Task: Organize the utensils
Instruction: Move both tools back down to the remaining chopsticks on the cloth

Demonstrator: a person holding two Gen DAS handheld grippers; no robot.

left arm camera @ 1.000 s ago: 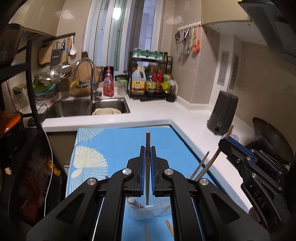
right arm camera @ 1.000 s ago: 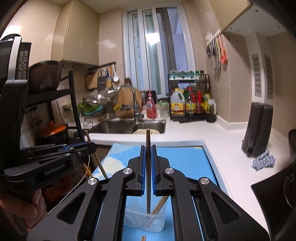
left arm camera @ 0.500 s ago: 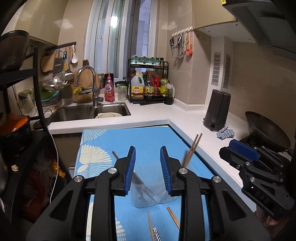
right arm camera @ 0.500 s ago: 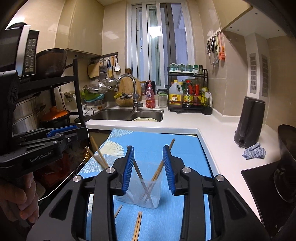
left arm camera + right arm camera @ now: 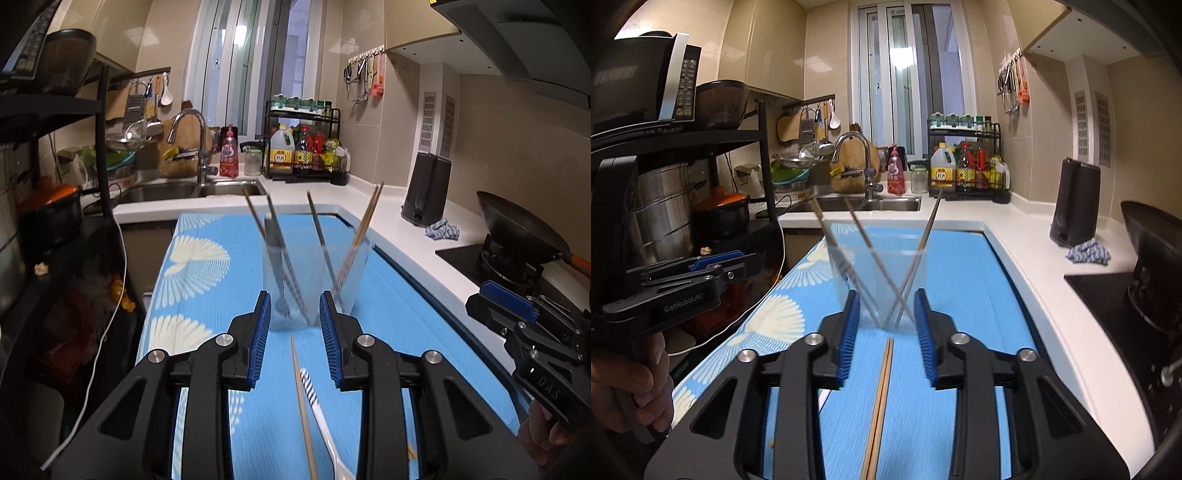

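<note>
Several chopsticks (image 5: 364, 221) plus fork (image 5: 275, 254) lean in clear cup (image 5: 317, 280); left gripper (image 5: 295, 325), right gripper (image 5: 886, 321) narrowly parted, empty.

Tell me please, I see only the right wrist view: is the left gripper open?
Observer: Yes. The left gripper's jaws have just been opening; nothing is between them.
Operator: What lies before it on the mat?
Observer: A white spoon beside one chopstick.
Operator: Is a fork in the cup?
Observer: Yes, it stands tines down, at the cup's left side.
</note>
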